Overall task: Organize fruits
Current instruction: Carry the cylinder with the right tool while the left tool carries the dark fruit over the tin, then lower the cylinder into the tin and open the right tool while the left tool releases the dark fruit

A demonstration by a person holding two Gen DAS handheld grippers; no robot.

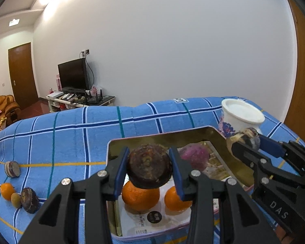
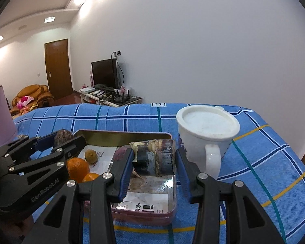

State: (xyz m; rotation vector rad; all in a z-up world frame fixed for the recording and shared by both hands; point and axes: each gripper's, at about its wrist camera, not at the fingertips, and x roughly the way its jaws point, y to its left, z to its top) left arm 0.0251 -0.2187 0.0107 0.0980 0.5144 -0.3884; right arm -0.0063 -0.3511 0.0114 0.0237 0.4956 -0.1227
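We have a dark brown, flattened round fruit (image 1: 149, 167) clamped between the blue pads of our left gripper (image 1: 150, 169), hanging over the shallow rectangular metal tin with a pink rim (image 1: 219, 140). Our right gripper (image 2: 154, 162) is closed on a short dark purple stalk section with a pale cut end (image 2: 155, 157), also above the tin, at its far right side.

Inside the tin lie two oranges (image 1: 140, 195), a purple knobbly fruit (image 1: 195, 156) and, seen from the right wrist, a small yellow-brown round fruit (image 2: 90, 156). We judge the sorting to be well underway.

Out on the blue checked cloth (image 1: 71, 134), to the left of the tin, four pieces wait: a cut purple stalk slice (image 1: 12, 168), a small orange (image 1: 7, 191), a little tan fruit (image 1: 15, 200) and another dark brown flat fruit (image 1: 30, 200). A white ceramic mug (image 2: 208, 134) stands just beside the tin.
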